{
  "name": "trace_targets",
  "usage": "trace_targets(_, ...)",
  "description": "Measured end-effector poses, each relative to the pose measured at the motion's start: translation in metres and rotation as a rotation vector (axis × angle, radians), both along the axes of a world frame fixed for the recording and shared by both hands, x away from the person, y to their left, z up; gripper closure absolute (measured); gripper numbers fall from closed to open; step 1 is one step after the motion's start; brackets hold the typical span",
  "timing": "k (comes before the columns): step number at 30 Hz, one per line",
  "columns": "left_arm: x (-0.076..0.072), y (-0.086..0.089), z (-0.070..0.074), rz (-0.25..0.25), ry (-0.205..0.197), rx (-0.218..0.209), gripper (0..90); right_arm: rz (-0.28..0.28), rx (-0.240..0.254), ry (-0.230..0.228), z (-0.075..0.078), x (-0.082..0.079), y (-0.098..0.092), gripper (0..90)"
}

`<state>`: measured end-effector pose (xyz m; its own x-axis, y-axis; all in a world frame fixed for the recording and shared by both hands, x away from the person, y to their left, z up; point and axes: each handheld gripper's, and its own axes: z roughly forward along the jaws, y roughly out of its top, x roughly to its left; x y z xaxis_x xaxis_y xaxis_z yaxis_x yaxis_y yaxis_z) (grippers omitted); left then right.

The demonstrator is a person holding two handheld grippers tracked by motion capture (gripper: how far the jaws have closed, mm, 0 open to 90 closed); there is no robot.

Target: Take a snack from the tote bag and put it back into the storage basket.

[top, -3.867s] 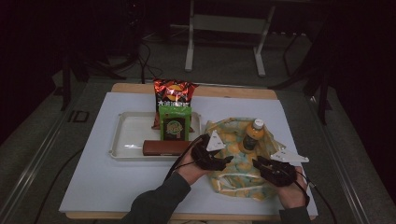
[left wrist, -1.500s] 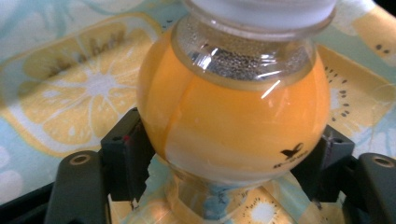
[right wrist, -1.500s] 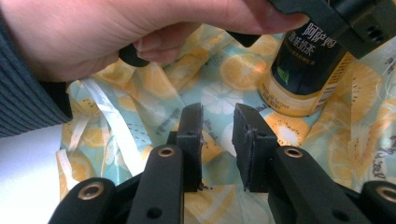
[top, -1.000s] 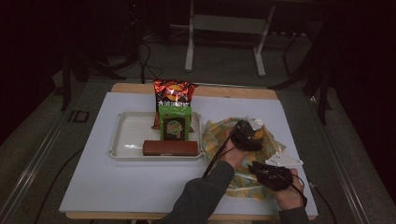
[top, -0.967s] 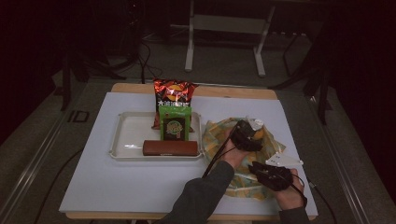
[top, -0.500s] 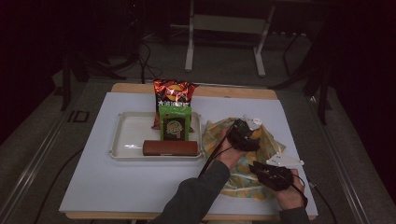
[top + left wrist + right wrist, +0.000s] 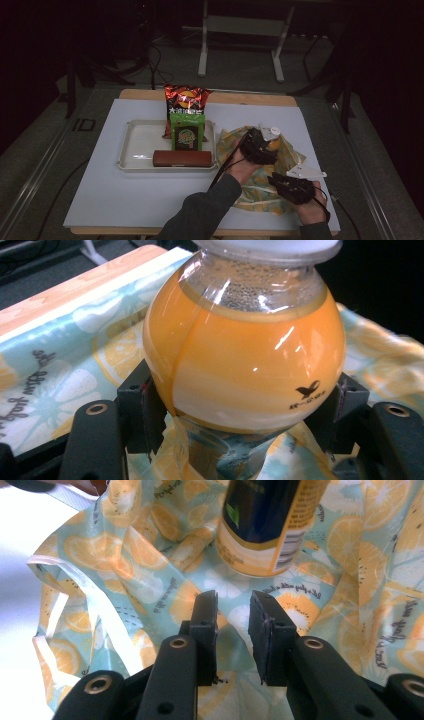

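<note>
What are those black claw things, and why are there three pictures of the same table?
A person sits at a white table and holds a black claw tool in each hand. One picture comes from a camera up high, looking down. The other two come from little cameras riding on the claws, so you look along their black jaws.

The left claw is squeezing a round bottle of orange drink; its jaws press on both sides of it. The bottle is inside a cloth bag with orange slices printed on it. The right claw is at the near part of that bag. Its jaws are close together with bag cloth between them, but I cannot tell if they pinch it.

Beside the bag is a pale tray with a red snack bag, a green packet and a brown bar.
</note>
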<state>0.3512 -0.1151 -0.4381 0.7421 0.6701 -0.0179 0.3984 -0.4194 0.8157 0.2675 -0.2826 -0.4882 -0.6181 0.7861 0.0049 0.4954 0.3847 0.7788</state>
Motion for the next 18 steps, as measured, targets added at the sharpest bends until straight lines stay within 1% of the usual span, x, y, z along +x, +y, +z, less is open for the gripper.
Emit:
trace_targets(5,-0.008,0.004,0.009,-0.024,-0.005,0.002,33.4,0.001,-0.003,-0.004,0.000,0.000,-0.001,73.3)
trace_targets(11,-0.016,0.011,0.014,-0.039,-0.004,-0.015,33.4,0.001,0.000,-0.003,-0.001,0.001,-0.001,73.3)
trace_targets(18,-0.017,0.024,0.020,-0.041,0.010,-0.036,33.3,0.003,-0.004,0.000,-0.001,0.001,-0.002,73.3)
